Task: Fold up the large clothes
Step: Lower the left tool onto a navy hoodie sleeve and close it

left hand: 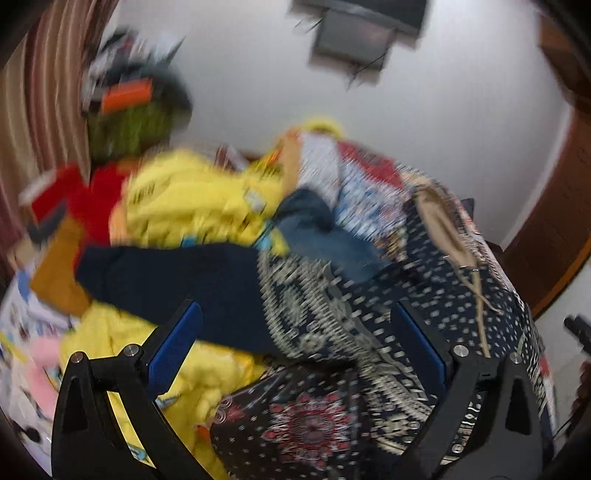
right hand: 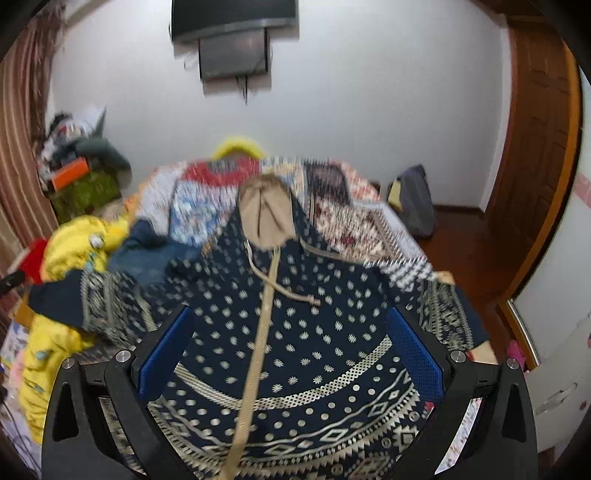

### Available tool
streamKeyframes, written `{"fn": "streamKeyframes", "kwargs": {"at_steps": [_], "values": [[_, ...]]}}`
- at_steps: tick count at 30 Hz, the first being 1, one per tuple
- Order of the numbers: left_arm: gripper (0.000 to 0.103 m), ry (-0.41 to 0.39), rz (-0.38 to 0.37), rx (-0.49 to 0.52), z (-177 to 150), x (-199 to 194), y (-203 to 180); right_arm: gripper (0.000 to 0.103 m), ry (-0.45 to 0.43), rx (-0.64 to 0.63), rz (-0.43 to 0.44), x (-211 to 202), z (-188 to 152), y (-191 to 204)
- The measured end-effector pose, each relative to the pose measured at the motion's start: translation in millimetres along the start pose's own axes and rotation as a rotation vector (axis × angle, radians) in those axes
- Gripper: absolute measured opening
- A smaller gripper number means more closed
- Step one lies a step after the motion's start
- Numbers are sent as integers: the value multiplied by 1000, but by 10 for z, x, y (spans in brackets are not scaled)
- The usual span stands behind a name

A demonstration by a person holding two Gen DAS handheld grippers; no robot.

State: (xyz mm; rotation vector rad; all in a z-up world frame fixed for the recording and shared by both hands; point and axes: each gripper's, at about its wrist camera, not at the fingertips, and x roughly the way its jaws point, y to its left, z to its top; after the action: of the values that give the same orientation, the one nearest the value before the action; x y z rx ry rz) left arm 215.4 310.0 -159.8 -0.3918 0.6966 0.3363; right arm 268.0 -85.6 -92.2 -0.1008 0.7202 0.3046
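1. While both views are pretty smeared, the main thing is easy to spot: a navy patterned hoodie (right hand: 295, 332) spread front-up on the bed (right hand: 369, 221), with cream dots up top and zigzag and diamond bands lower down.
2. Its tan-lined hood (right hand: 264, 210) points toward the white wall (right hand: 369, 92), and a tan zipper strip (right hand: 258, 350) runs down the middle of the hoodie with a drawstring (right hand: 295, 291) lying just beside it.
3. Right gripper (right hand: 291, 354) hovers over the hoodie's chest, jaws spread wide, nothing between the blue pads (right hand: 413, 354).
4. Left gripper (left hand: 295, 347) sits over the hoodie's left sleeve (left hand: 166, 280) area, jaws also wide apart with fabric visible behind them; can't tell if the pads touch the cloth.
5. Beside that sleeve there's a heap of other laundry: a yellow garment (left hand: 192, 206), something red (left hand: 92, 203), and blue denim (left hand: 321, 229) just past the hoodie's shoulder.
6. Above the hoodie, up on the wall, hangs a dark TV (right hand: 234, 18) with a cable dangling below it.
7. Off to the hoodie's right side there's a wooden door (right hand: 532, 147), and on the far left a striped curtain (right hand: 18, 147).
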Motion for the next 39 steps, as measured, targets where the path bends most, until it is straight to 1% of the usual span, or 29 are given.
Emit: {"fn": "streamKeyframes", "kwargs": {"at_steps": [3, 6, 8, 10, 12, 13, 14, 18, 20, 21, 24, 26, 27, 28, 29, 33, 36, 38, 39], "values": [[102, 105, -10, -125, -86, 343, 390, 103, 80, -27, 3, 326, -43, 18], [100, 163, -22, -234, -176, 564, 721, 103, 165, -43, 32, 625, -93, 52], [94, 190, -49, -290, -211, 684, 905, 103, 203, -57, 41, 786, -127, 83], [92, 211, -82, -353, -228, 801, 1085, 102, 227, -68, 42, 906, -136, 104], [89, 217, -99, -400, -228, 906, 1206, 102, 246, -75, 49, 964, -166, 124], [88, 223, -100, -421, -224, 953, 1264, 102, 249, -76, 51, 985, -169, 137], [84, 226, -95, -448, -219, 1007, 1326, 102, 252, -76, 55, 1007, -173, 136], [80, 229, -83, -498, -193, 1179, 1489, 102, 269, -70, 76, 1051, -180, 150], [68, 230, -56, -509, -182, 1253, 1520, 102, 274, -71, 76, 1066, -174, 155], [66, 225, -36, -504, -171, 1264, 1527, 102, 276, -71, 76, 1061, -178, 153], [51, 204, 21, -473, -145, 1239, 1507, 102, 273, -71, 73, 1055, -155, 154], [35, 193, 87, -435, -98, 1218, 1434, 102, 268, -68, 71, 1031, -138, 141], [29, 186, 119, -413, -71, 1199, 1394, 102, 265, -66, 72, 1012, -130, 138], [17, 179, 151, -389, -39, 1175, 1339, 102, 261, -64, 74, 989, -123, 133], [9, 166, 183, -360, 3, 1131, 1280, 102, 258, -62, 75, 969, -123, 126], [4, 80, 212, -260, 243, 879, 993, 102, 236, -56, 85, 851, -89, 87], [4, 14, 208, -170, 461, 697, 720, 102, 215, -54, 90, 751, -65, 44], [3, -32, 178, -115, 644, 598, 424, 102, 202, -54, 94, 691, -49, 10], [3, -56, 144, -91, 734, 534, 256, 102, 195, -54, 95, 661, -41, -8]]}}
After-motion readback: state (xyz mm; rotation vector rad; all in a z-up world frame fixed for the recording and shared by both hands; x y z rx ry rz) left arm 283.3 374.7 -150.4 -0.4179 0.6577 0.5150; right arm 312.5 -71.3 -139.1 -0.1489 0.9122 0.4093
